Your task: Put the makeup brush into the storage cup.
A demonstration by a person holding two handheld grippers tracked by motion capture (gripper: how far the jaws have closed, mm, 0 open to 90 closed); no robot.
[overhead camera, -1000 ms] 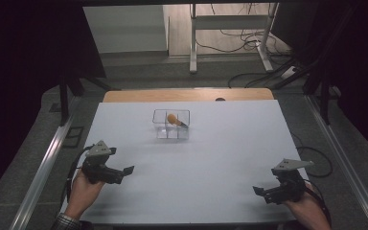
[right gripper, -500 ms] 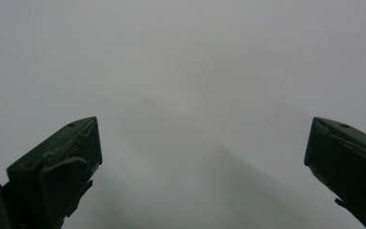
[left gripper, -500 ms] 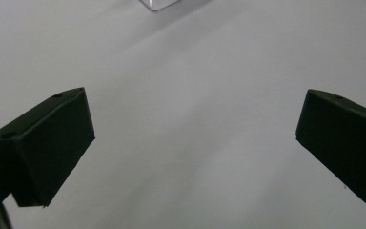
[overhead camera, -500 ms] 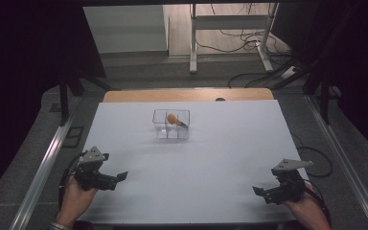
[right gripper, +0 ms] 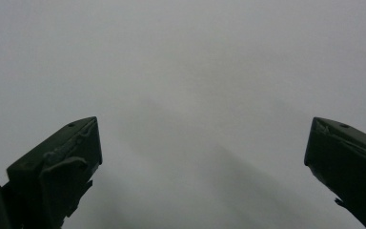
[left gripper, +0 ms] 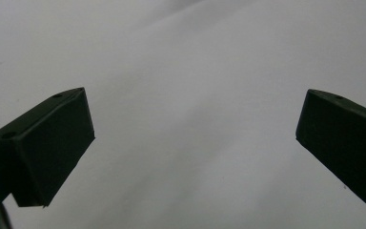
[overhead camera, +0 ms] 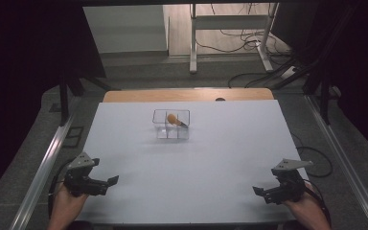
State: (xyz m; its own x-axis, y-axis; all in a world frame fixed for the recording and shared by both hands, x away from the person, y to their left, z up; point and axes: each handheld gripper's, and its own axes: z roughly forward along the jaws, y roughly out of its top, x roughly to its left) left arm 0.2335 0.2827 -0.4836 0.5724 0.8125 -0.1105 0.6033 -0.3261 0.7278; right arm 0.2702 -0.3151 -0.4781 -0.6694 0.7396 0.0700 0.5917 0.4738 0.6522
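Left gripper (overhead camera: 106,182) and right gripper (overhead camera: 261,191) held wide open, empty, at near table (overhead camera: 220,158) corners; clear box (overhead camera: 171,124) with orange object (overhead camera: 172,118) far centre, path unobstructed.

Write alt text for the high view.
A clear divided box holding a small orange object sits mid-table on a white table. The left tool and right tool rest open near the front corners.

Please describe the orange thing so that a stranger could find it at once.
Look at the white table, toward its far middle, where a clear box with compartments stands alone. The orange thing lies in a far compartment of the box, the one bright colour on the table.
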